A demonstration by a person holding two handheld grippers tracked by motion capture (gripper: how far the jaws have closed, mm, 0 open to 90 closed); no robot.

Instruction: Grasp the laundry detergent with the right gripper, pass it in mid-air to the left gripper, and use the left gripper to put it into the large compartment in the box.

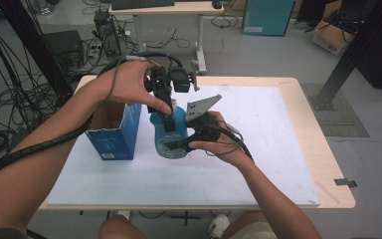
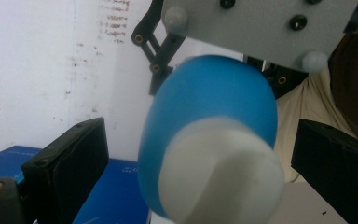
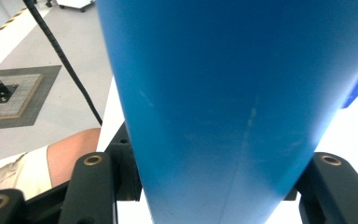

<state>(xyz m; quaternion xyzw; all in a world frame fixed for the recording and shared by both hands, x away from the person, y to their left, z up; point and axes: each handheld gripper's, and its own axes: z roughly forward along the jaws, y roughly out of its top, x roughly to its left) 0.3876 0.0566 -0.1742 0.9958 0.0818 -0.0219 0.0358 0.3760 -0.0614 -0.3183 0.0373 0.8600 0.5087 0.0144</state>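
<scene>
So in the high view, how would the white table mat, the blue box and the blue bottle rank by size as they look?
Largest to smallest:
1. white table mat
2. blue box
3. blue bottle, though the hand-held grippers cover part of it, so the gap to the box is unsure.

Blue bottle (image 2: 214, 121) with white cap (image 2: 221, 172) between two parted black jaws, blue box (image 2: 112, 196) beneath.

The high view looked forward and down over the counter (image 1: 278, 149) from the person's side. The left gripper view sat close above the blue bottle (image 2: 214, 107), facing its white cap, while the right gripper view pressed against the same bottle's side.
</scene>
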